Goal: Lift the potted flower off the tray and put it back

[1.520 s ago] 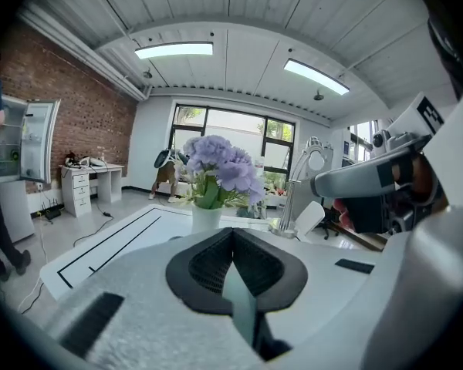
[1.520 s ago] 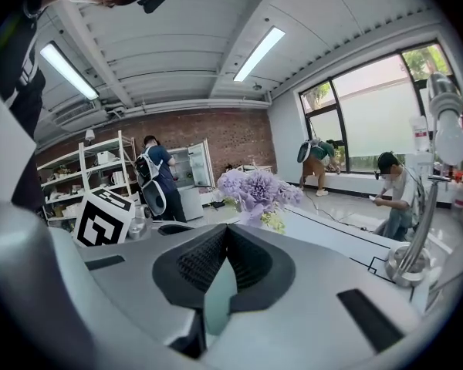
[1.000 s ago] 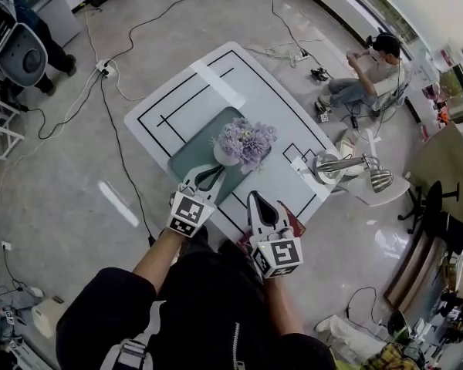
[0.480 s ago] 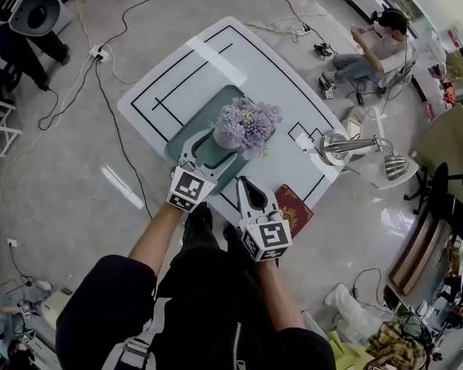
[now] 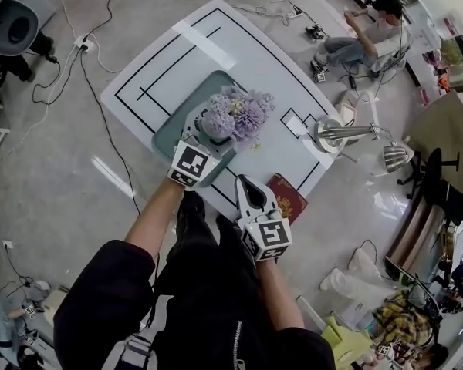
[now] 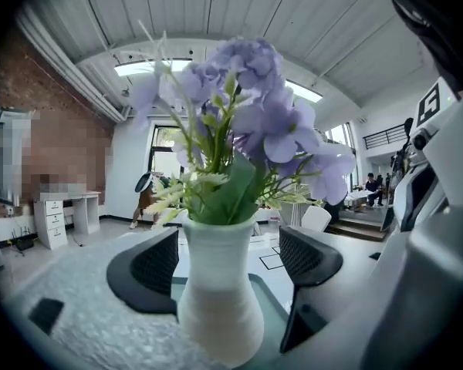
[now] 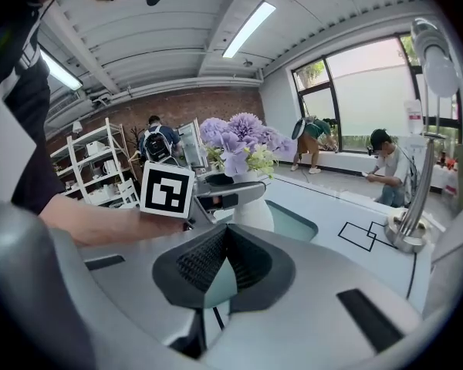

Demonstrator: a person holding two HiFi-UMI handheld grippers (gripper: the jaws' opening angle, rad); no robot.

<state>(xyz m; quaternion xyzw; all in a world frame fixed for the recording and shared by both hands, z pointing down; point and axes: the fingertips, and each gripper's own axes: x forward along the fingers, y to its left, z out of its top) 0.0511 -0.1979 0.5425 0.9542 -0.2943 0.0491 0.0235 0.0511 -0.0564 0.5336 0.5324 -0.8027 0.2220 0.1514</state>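
The potted flower [image 5: 235,114], purple blooms in a white vase [image 6: 220,284], stands upright on the green tray [image 5: 187,102] on the white table [image 5: 239,52]. My left gripper [image 5: 208,128] reaches level onto the tray. Its jaws are opening, one on each side of the vase, and the pads [image 6: 156,264] stand clear of it. My right gripper [image 5: 244,185] hangs over the table's near edge with its jaws shut on nothing. In the right gripper view, the vase [image 7: 252,206] and the left gripper's marker cube [image 7: 168,190] lie just beyond my right gripper [image 7: 222,262].
A silver desk lamp [image 5: 355,133] stands at the table's right side. A red booklet [image 5: 289,197] lies at the near right corner. Cables trail over the floor around the table. A person [image 5: 370,33] sits on the floor beyond it.
My left gripper has moved forward onto the tray, and its jaws have gone from shut to wide apart around the vase. The right gripper has sunk a little near the table's edge.
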